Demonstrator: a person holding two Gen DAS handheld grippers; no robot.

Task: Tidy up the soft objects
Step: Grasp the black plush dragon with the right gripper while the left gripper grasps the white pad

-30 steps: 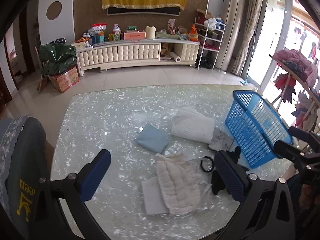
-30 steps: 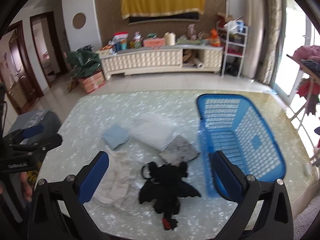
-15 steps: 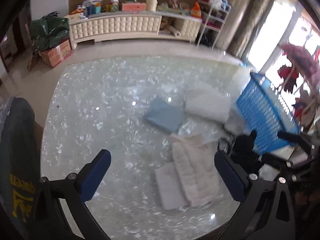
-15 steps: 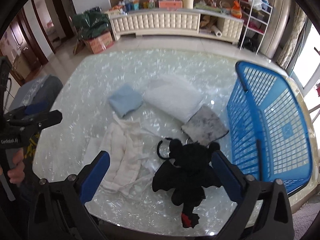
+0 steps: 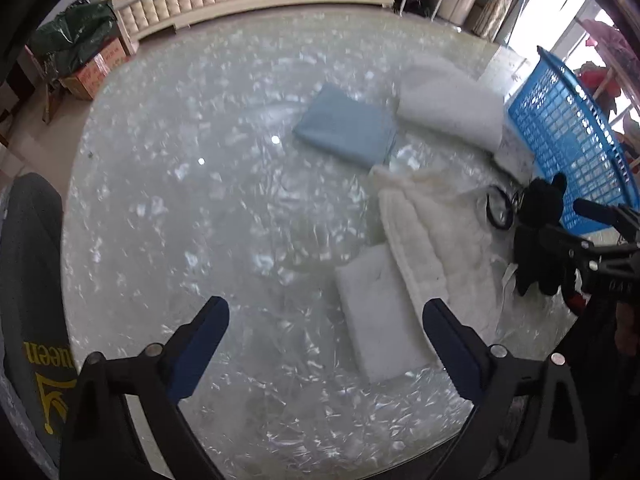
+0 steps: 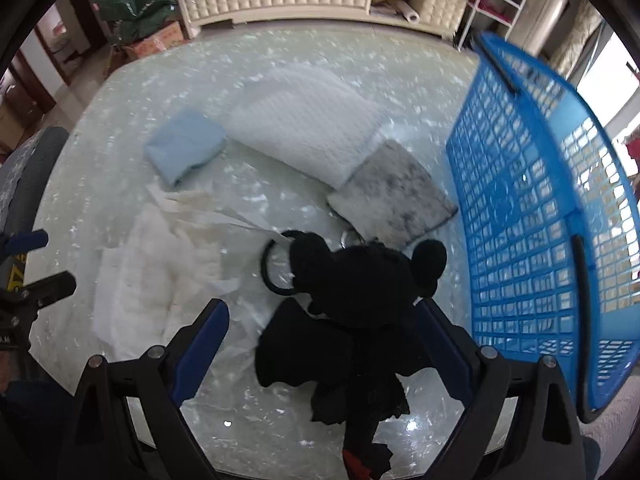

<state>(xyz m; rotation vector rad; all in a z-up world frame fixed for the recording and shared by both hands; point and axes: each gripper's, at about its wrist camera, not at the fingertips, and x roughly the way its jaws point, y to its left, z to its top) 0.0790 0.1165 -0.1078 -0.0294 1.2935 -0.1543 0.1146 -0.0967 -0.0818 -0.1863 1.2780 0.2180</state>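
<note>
Right wrist view: table [image 6: 132, 80], basket [image 6: 532, 216], black plush [image 6: 352, 320] under spread fingers.
Only this view shows the basket's inside and the grey cloth [image 6: 394, 196]; the left view alone shows a white pad [image 5: 380, 312] near its open, empty left gripper [image 5: 326, 336]. The plush lies near-to-far, head far. Right gripper [image 6: 324, 336], jaws just narrowing slightly but wide, straddles it; contact unclear.

Bare table [image 5: 192, 216] lies open left of the white fleece garment [image 5: 432, 240]. On the right, the blue basket [image 6: 532, 216] walls off passage, with the black plush toy [image 6: 352, 312] and grey pad [image 6: 392, 196] crowded just beside it.
</note>
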